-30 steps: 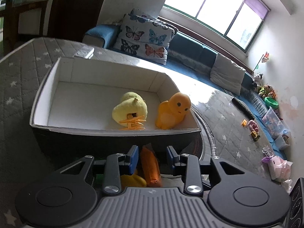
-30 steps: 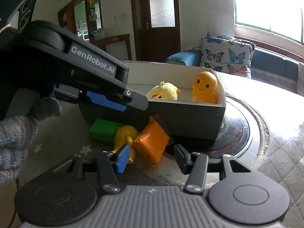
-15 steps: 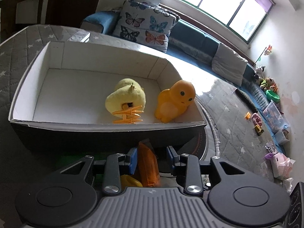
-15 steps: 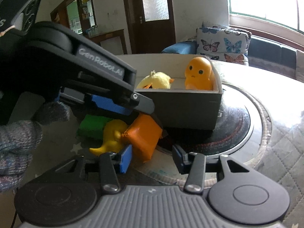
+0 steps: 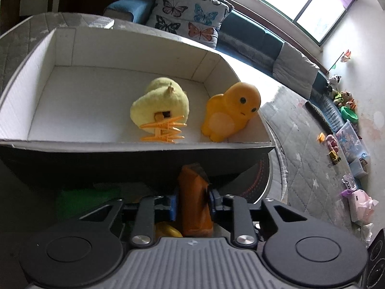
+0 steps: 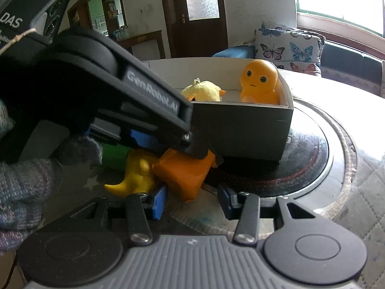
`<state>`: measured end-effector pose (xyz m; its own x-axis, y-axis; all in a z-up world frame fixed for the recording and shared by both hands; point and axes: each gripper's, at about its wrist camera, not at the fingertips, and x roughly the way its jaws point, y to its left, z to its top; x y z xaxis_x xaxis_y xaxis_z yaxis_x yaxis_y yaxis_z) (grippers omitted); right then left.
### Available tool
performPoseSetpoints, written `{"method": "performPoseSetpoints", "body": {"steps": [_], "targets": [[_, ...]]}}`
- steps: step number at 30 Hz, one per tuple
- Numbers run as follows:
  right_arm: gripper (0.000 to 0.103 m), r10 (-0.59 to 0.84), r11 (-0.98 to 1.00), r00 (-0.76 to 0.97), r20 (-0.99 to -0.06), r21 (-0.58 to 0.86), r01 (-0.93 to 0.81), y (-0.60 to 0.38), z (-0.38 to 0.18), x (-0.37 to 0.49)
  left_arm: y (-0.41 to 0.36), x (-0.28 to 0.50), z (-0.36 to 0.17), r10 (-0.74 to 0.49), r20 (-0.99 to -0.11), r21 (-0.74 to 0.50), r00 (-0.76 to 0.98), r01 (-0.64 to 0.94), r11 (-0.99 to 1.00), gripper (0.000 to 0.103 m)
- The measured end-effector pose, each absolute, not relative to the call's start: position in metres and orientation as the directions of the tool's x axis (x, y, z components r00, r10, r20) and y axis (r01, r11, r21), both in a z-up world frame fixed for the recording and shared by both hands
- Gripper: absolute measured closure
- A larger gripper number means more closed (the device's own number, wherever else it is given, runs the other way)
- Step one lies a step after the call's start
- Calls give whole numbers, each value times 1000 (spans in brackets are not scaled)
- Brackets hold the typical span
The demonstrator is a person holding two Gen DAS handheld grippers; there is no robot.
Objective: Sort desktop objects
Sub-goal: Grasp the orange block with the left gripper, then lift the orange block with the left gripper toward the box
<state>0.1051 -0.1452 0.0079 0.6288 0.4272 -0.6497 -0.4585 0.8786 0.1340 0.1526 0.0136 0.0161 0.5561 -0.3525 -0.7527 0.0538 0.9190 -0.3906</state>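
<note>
Since a second ago my left gripper (image 5: pixel 192 198) has pushed in toward the box (image 5: pixel 134 161) and its jaws have narrowed from spread wide to clamped on the orange pouch (image 5: pixel 193 207). Box holds a yellow plush chick (image 5: pixel 160 102) on its side, orange feet toward me, and an orange rubber toy (image 5: pixel 231 110) leaning in the right corner. Pouch sits just outside the box's near wall, beside a yellow toy (image 6: pixel 134 177) and a green block (image 6: pixel 113 155). My right gripper (image 6: pixel 191 202) hangs apart, jaws spread, holding nothing; its left finger (image 6: pixel 158 201) is just beside the yellow toy.
</note>
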Motion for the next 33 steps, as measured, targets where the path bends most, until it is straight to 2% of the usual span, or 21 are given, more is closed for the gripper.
{"method": "performPoseSetpoints", "body": {"steps": [2, 7, 18, 26, 33], "targets": [[71, 436, 876, 626, -646, 144, -461, -145, 9, 105, 14, 152, 15, -362, -751, -400, 553, 55, 915, 79], [73, 435, 879, 637, -637, 149, -452, -144, 11, 101, 12, 144, 20, -377, -737, -407, 561, 78, 910, 81], [74, 429, 887, 701, -569, 117, -448, -148, 43, 82, 10, 127, 60, -410, -669, -423, 620, 136, 896, 81], [74, 425, 888, 746, -513, 77, -453, -144, 70, 100, 15, 147, 80, -407, -624, -448, 667, 122, 886, 81], [74, 410, 890, 748, -521, 50, -452, -137, 76, 131, 22, 169, 84, -402, -606, -483, 687, 84, 871, 81]]}}
